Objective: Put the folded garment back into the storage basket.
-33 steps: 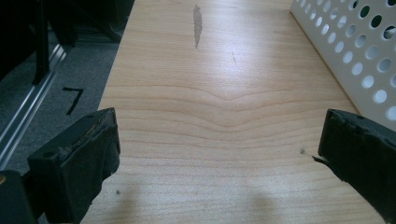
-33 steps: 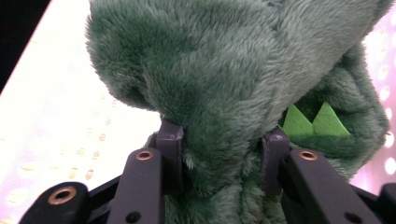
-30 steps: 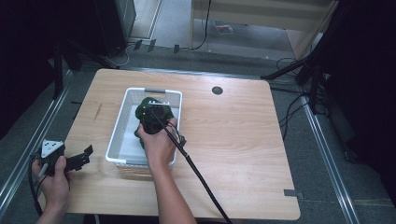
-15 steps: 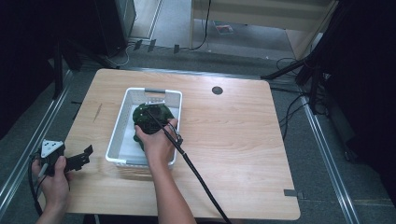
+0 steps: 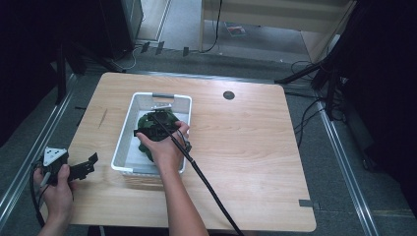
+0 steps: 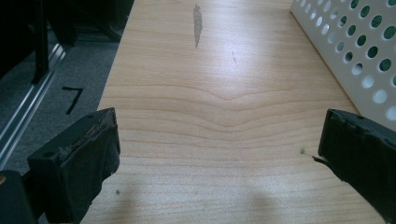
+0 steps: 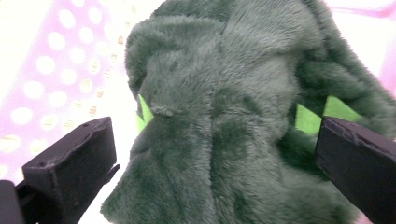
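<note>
Right tongs (image 7: 215,154) lower over plush toy (image 7: 233,116)

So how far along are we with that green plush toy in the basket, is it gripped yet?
Done: the right gripper is down inside the white basket, jaws open on either side of the green plush toy. In hand: nothing is clamped yet. Left: closing on the toy and lifting it. The left gripper sits open over the table beside the basket, idle.
</note>
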Demonstrator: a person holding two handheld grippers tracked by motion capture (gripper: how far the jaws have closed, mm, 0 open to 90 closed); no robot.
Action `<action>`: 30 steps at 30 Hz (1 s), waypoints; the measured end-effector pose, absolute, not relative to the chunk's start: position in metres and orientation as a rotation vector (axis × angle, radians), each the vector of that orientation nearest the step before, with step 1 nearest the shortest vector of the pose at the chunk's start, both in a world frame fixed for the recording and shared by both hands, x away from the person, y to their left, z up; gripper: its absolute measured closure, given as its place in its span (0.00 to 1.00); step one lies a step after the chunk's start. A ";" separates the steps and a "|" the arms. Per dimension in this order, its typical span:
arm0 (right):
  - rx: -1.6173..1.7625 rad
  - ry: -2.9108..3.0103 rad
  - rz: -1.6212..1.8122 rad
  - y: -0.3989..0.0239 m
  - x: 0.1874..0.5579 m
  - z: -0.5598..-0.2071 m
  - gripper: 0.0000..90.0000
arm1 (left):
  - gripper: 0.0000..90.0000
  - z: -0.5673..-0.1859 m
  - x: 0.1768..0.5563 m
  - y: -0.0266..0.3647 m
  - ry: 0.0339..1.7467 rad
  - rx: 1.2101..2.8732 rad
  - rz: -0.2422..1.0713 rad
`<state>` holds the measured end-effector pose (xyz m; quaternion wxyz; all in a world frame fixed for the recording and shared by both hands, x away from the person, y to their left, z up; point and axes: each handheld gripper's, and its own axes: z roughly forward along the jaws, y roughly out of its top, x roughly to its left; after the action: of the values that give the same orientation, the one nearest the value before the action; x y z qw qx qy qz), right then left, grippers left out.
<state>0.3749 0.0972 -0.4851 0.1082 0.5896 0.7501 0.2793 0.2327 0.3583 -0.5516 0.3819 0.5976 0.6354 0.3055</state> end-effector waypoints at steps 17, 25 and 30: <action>1.760 2.159 0.933 0.091 0.369 -0.466 0.00 | 0.00 -0.552 0.233 0.358 1.618 1.525 0.780; 1.733 2.127 0.989 0.084 0.362 -0.450 0.00 | 0.00 -0.552 0.233 0.358 1.620 1.524 0.781; 1.706 2.096 1.025 0.077 0.358 -0.439 0.00 | 0.00 -0.552 0.233 0.358 1.619 1.526 0.783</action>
<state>0.3577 0.0772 -0.4392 0.1252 0.5855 0.7195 0.3520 0.2326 0.3577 -0.5517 0.3816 0.5979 0.6346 0.3069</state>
